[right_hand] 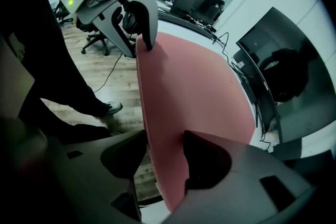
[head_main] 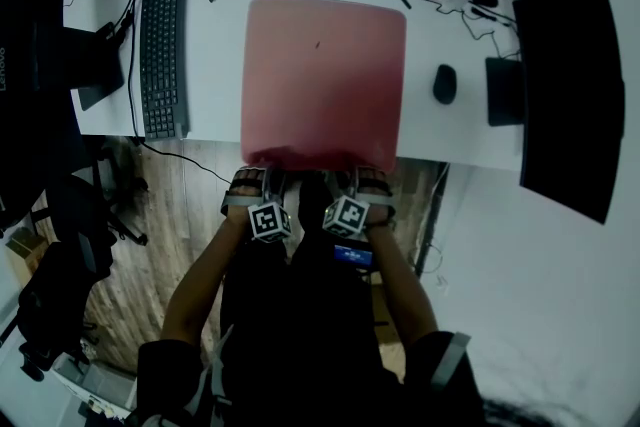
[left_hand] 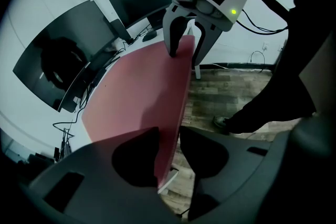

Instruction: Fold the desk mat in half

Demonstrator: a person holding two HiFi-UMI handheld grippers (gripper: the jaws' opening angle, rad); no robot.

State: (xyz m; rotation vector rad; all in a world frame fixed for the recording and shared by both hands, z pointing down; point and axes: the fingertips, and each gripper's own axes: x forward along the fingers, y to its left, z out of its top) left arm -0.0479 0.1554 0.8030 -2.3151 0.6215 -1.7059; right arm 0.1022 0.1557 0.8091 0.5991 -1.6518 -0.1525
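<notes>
One desk mat (head_main: pixel 325 75) lay unfolded; two claws, left gripper (left_hand: pixel 169 139) and right gripper (right_hand: pixel 164 147), jaws spread, straddled its edge.

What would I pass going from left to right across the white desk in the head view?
keyboard → pink desk mat → mouse → monitor

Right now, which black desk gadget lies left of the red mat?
The long black keyboard; the small black mouse sits right of the red desk mat.
</notes>
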